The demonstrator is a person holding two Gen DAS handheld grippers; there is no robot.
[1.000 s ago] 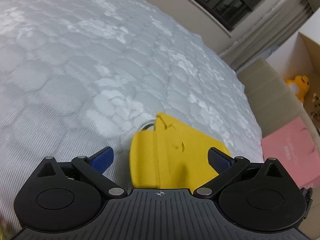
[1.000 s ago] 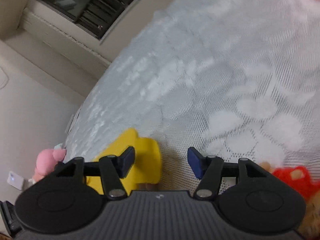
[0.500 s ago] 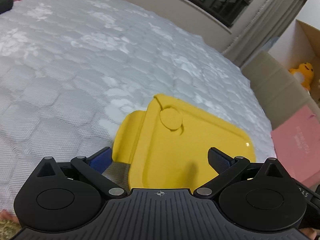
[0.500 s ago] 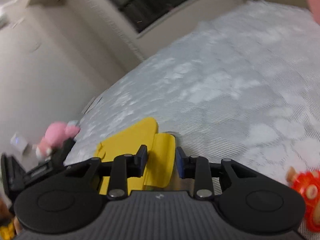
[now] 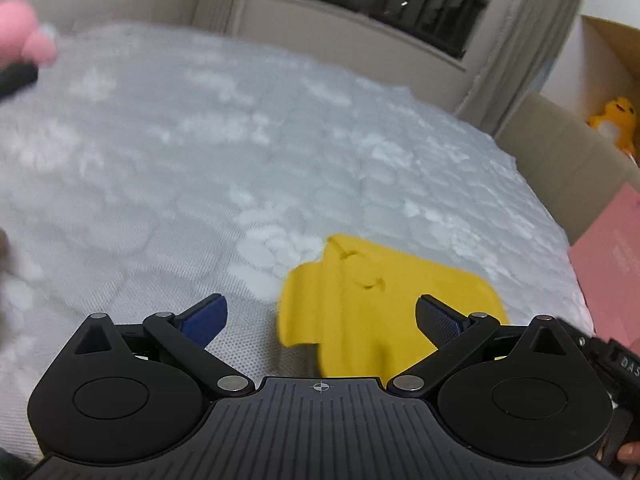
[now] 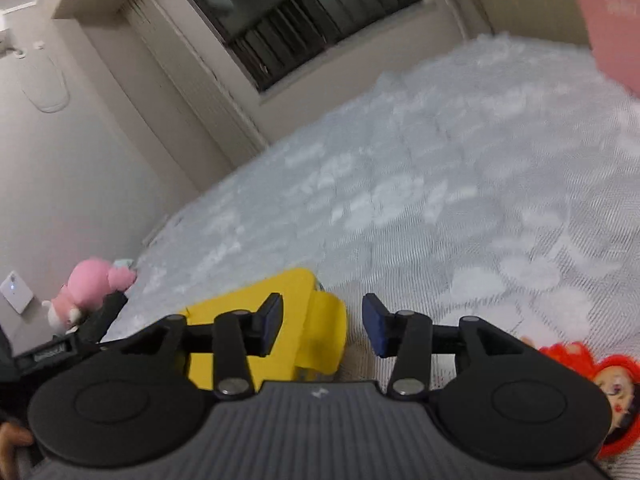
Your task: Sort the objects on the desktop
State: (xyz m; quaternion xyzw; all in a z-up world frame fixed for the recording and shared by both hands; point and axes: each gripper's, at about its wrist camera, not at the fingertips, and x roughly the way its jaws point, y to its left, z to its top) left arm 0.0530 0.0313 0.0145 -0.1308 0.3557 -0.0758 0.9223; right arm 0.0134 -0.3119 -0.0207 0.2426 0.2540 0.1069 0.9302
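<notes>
A yellow plastic lidded box [image 5: 380, 304] with a flap on its side lies on the grey quilted mattress [image 5: 240, 152]. My left gripper [image 5: 320, 320] is open, its right finger over the box and nothing gripped. In the right wrist view the same yellow box [image 6: 296, 320] lies just ahead. My right gripper [image 6: 322, 322] is open, its jaws on either side of the box's yellow flap without pinching it.
A pink plush toy [image 6: 92, 288] sits at the mattress's left edge, also in the left wrist view [image 5: 20, 36]. A red-haired doll [image 6: 600, 376] lies at the right. A pink bag [image 5: 612, 248] and a cardboard box with a yellow plush [image 5: 614, 120] stand right.
Both grippers tilted up, so the window and walls came into view. My right gripper closed around the yellow flap half a second ago and has opened wider again. The left gripper stayed open.
</notes>
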